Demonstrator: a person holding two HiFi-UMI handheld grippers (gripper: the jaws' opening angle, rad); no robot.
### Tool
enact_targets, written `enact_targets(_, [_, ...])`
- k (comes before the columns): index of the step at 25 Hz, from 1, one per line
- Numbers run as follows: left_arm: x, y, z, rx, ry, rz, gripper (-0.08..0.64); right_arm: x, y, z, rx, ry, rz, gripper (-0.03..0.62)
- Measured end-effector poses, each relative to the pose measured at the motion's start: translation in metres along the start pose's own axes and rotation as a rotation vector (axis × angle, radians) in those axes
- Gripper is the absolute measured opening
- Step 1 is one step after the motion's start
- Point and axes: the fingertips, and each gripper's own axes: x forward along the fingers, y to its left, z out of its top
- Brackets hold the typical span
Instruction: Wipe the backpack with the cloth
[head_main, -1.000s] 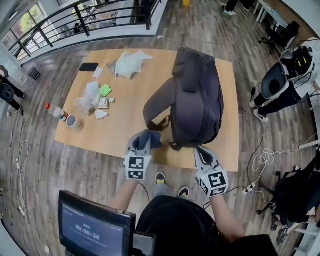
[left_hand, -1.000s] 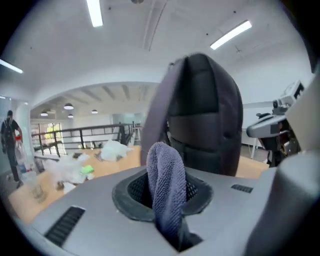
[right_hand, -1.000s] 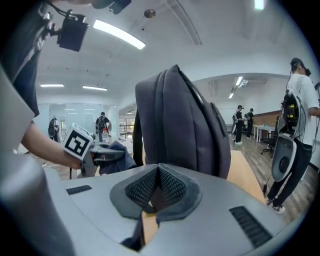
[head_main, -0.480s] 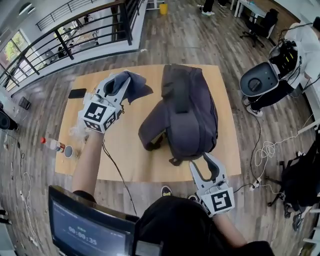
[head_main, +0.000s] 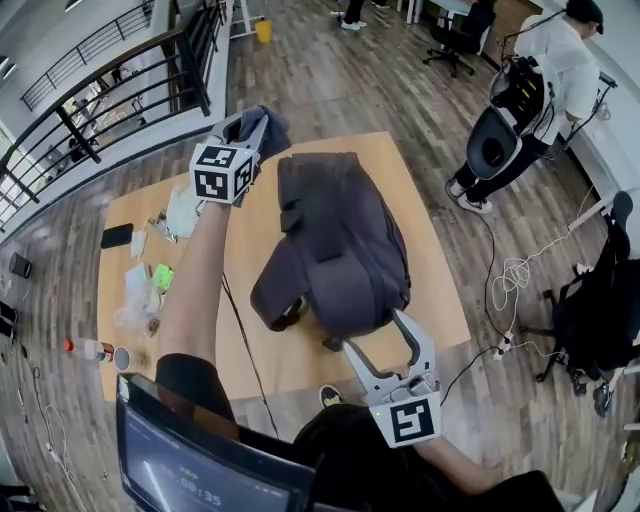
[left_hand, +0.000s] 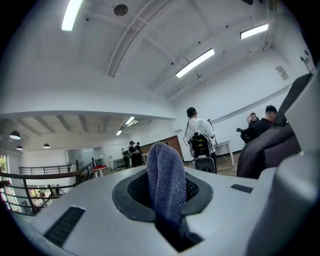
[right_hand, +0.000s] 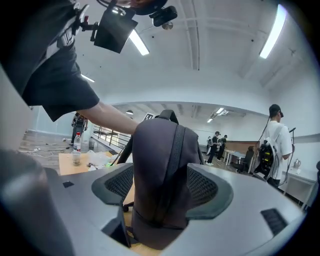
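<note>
Our light wooden table (head_main: 425, 210) stands on a plank floor (head_main: 330, 80). The dark grey backpack (head_main: 340, 240) sits between our right claw's (head_main: 375, 332) jaws, which have just opened wide. Our left claw (head_main: 248, 125) clamps the blue cloth (left_hand: 166, 175).

Noted on wooden table (head_main: 420, 290), left of frame: black phone (head_main: 116, 236), green packet (head_main: 161, 276), bottle (head_main: 85, 349) beside cup (head_main: 121, 358). Black railing (head_main: 110, 110) upper left; yellow bucket (head_main: 262, 31) top centre; white cable (head_main: 515, 275) on floor (head_main: 330, 90), right.
</note>
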Motion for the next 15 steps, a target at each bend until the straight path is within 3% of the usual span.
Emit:
enact_targets(4, [0.037,-0.034,0.009,0.07,0.009,-0.123,0.072,0.002,-0.008,-0.005,-0.009,0.039,-0.077,0.318])
enact_targets(8, [0.052,-0.076,0.011,0.093,0.003,-0.335,0.072,0.007,-0.013,-0.005,-0.013,0.026,-0.079,0.318])
enact_targets(12, [0.046,-0.124,0.0,0.06,0.015,-0.59,0.072,0.002,-0.023,-0.008,0.005,0.005,-0.071,0.316])
enact_targets(15, [0.035,-0.14,0.001,0.021,-0.006,-0.689,0.071,-0.003,-0.034,-0.011,0.034,0.007,-0.079,0.316])
